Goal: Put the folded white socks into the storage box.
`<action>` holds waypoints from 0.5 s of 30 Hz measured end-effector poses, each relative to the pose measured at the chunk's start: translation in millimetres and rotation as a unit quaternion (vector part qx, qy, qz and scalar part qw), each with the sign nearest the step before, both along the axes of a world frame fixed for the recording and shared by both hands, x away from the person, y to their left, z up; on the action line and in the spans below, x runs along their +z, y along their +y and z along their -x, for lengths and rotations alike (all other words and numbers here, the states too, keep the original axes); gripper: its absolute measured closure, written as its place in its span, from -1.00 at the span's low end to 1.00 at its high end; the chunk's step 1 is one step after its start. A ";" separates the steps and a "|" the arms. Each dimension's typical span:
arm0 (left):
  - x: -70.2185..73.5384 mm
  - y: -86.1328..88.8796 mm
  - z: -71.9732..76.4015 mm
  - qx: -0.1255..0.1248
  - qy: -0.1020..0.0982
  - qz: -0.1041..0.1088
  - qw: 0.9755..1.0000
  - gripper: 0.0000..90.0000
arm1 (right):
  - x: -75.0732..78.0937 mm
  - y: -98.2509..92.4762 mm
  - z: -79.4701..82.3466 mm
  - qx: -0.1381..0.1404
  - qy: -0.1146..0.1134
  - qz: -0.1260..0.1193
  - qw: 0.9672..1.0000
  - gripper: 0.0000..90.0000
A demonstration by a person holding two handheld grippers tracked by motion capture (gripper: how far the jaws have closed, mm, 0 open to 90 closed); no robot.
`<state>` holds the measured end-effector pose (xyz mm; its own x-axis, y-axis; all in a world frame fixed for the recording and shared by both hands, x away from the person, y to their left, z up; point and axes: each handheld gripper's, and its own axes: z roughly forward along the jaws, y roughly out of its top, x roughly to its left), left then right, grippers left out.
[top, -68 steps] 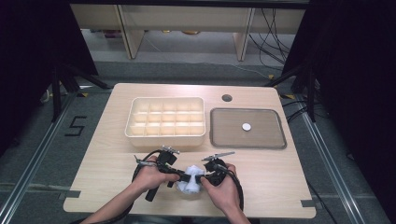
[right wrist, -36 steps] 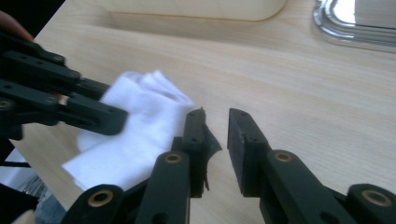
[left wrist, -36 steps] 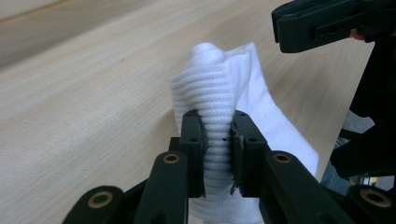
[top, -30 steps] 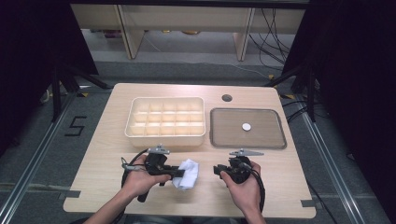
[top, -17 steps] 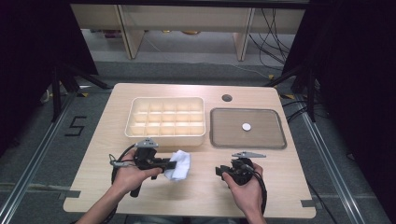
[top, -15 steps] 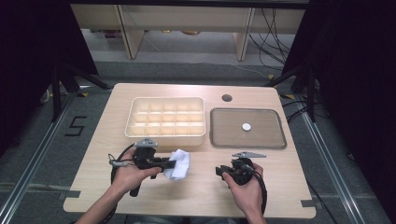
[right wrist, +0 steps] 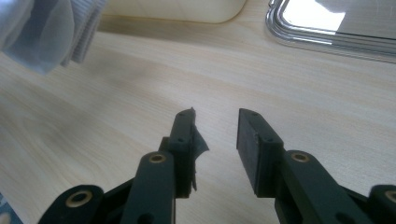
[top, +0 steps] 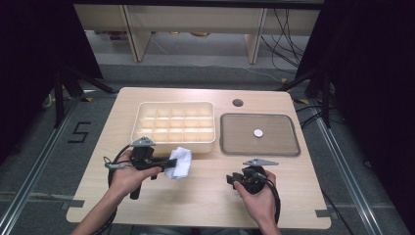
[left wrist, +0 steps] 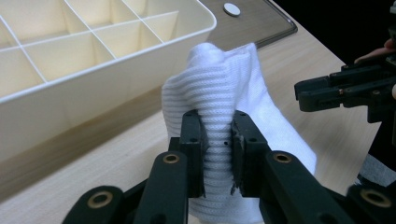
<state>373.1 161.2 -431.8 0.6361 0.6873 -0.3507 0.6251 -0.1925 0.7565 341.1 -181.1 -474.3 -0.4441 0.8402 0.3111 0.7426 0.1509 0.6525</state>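
While both hands rest on the wooden table [top: 205, 196], the cream compartment box [top: 173, 126] sits at back-left and the grey tray [top: 259, 147] just to its right, side by side. White cloth [top: 178, 162], ribbed knit, bunched, is just in front of the box's front wall, near its right end; in the left gripper view the cloth [left wrist: 229, 107] stands up beside the box [left wrist: 84, 60]. Left gripper [top: 169, 162] points right, held by the left hand [top: 128, 175], its jaws clamped on a fold of the cloth, pads [left wrist: 192, 140] pressing the fabric from both sides. Right gripper [top: 230, 179], held by the right hand [top: 257, 193], is well apart from the cloth, near the table's front right, pointing left; its jaws [right wrist: 215, 135] stand parted with bare tabletop between them, holding nothing. Small white disc [top: 258, 132] lies in the tray, about centre. Dark round hole [top: 238, 103] in the tabletop behind the tray.
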 end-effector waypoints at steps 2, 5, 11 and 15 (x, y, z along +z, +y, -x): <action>2.2 3.5 -1.9 0.002 -0.001 0.000 1.000 0.70 | -0.2 -0.5 -0.1 0.002 -0.003 0.003 1.000 0.50; 5.7 10.0 -5.3 0.012 -0.006 0.000 1.000 0.70 | -1.5 -1.7 -0.8 0.013 -0.018 0.007 1.000 0.49; 15.8 22.6 -9.9 0.029 -0.018 0.007 0.999 0.70 | -0.6 -2.9 0.8 0.008 -0.028 0.003 1.000 0.47; 21.0 30.0 -13.8 0.037 -0.023 0.007 0.999 0.70 | -1.0 -3.0 1.9 0.008 -0.034 0.010 0.999 0.46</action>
